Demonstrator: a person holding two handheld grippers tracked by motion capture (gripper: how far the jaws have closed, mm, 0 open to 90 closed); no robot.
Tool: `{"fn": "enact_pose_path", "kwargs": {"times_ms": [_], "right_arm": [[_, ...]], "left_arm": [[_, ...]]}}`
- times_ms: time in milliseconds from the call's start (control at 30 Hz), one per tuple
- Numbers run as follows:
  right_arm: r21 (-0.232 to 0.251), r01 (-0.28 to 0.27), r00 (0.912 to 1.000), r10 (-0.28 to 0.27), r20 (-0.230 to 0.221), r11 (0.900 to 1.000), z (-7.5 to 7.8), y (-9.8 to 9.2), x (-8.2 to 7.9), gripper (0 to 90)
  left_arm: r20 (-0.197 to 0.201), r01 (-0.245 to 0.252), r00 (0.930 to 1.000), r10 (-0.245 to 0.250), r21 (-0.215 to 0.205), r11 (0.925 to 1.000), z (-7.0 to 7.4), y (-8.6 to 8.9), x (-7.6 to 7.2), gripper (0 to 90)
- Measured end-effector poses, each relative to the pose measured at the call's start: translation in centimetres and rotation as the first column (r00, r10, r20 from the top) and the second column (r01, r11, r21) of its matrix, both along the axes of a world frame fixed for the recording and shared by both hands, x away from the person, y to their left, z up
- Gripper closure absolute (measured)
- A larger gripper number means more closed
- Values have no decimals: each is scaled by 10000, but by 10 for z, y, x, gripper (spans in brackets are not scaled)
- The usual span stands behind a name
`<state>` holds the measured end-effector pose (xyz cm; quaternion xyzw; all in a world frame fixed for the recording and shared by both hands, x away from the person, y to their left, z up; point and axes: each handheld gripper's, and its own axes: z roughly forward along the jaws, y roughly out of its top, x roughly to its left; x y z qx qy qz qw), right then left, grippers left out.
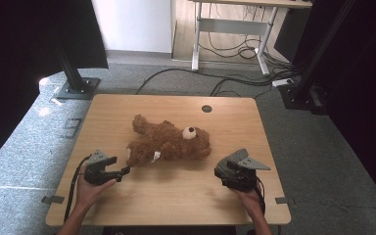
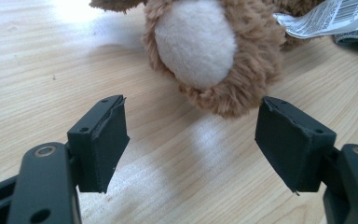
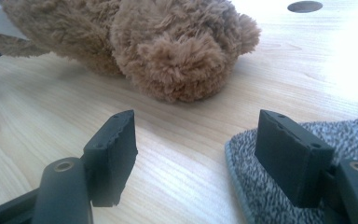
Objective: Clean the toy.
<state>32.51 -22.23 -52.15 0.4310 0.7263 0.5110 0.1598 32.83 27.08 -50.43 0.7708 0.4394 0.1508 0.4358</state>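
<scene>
A brown teddy bear [image 1: 169, 142] lies on its side in the middle of the wooden table [image 1: 176, 196], head toward the right. In the left gripper view its cream-soled foot [image 2: 200, 51] and a white sewn-in label [image 2: 326, 16] sit just beyond the jaws. My left gripper [image 1: 125, 171] [image 2: 191, 140] is open, pointing at that foot without touching it. On the right, my right gripper [image 1: 221, 171] [image 3: 196, 154] is open too, aimed at the bear's head [image 3: 177, 46] from a short distance. A grey speckled cloth [image 3: 279, 196] lies under its right jaw.
A round cable hole [image 1: 206, 108] [image 3: 305, 6] sits near the table's far edge. Black stand bases [image 1: 78, 88] and loose cables [image 1: 235, 83] lie on the grey carpet behind the table. A white desk frame [image 1: 230, 29] stands farther back.
</scene>
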Motion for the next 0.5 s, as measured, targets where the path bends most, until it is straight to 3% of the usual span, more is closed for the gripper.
{"fn": "enact_pose_path", "kwargs": {"times_ms": [500], "right_arm": [[62, -97, 9999, 96, 133, 9999, -1, 3, -1, 292]], "left_arm": [[-137, 16, 9999, -17, -123, 9999, -2, 1, 3, 248]]}}
